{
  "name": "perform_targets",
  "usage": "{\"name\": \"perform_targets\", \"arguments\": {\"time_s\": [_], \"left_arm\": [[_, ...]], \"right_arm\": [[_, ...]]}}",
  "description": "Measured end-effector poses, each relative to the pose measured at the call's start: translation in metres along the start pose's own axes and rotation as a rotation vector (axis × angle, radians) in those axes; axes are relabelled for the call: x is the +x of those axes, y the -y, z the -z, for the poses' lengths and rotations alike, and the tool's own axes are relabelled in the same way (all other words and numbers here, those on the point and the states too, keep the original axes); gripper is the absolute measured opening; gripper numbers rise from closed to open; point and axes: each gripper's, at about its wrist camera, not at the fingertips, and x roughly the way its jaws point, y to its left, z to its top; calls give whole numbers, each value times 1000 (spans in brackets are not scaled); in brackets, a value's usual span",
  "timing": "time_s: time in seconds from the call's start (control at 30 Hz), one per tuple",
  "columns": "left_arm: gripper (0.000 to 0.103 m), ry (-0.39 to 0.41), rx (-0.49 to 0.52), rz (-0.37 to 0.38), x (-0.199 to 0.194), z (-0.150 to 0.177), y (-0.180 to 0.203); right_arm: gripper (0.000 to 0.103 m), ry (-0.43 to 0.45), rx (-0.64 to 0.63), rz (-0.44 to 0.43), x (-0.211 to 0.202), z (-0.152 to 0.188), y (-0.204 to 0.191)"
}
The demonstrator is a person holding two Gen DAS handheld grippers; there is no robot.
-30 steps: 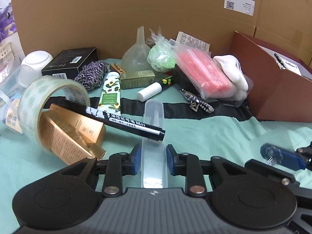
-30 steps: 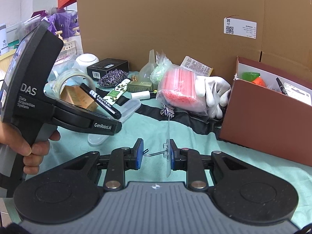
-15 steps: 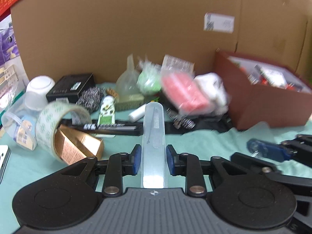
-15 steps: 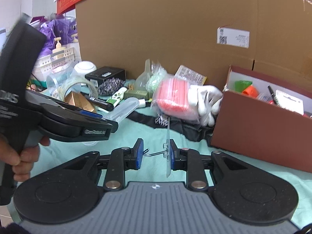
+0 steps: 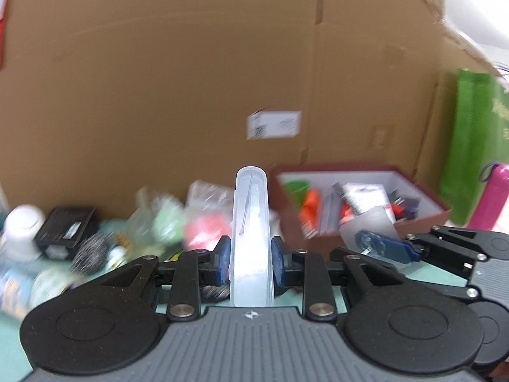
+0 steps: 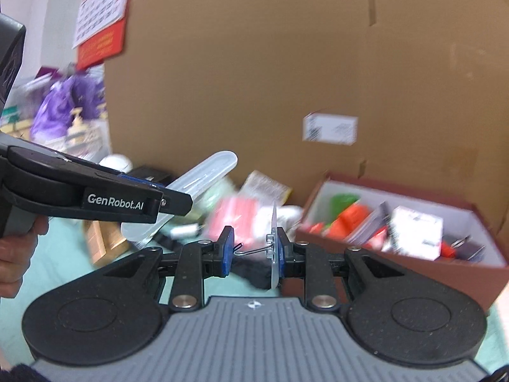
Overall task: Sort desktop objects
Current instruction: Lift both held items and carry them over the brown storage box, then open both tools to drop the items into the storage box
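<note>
Left gripper (image 5: 251, 261) clamps its blue pads on a long translucent plastic case with rounded ends (image 5: 252, 238), smooth and frosted, pointing to twelve o'clock. Right gripper (image 6: 253, 251) pinches a thin clear plastic plate with a bent wire hook (image 6: 273, 248) edge-on. At two o'clock an open dark-red cardboard box with white lining (image 6: 375, 254) sits half full, its near rim low; brown corrugated cardboard (image 5: 159, 95) walls off the back.

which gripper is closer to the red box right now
Right. The right gripper, holding a clear hook, is just short of the red box; the left gripper, holding a clear case, sits further left.
</note>
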Motion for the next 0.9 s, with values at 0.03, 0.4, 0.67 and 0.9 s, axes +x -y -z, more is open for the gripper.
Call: {"name": "perform_targets", "arguments": {"time_s": [0.03, 0.4, 0.67, 0.9], "left_arm": [[28, 9, 11, 16, 4, -7, 8], [28, -32, 23, 147, 101, -48, 63], [28, -85, 20, 163, 147, -46, 73], [77, -51, 9, 157, 153, -46, 66]], "right_arm": [[25, 11, 1, 17, -1, -4, 6], [25, 43, 57, 156, 24, -25, 87], [25, -38, 95, 181, 71, -7, 122], [35, -66, 52, 176, 95, 4, 126]]}}
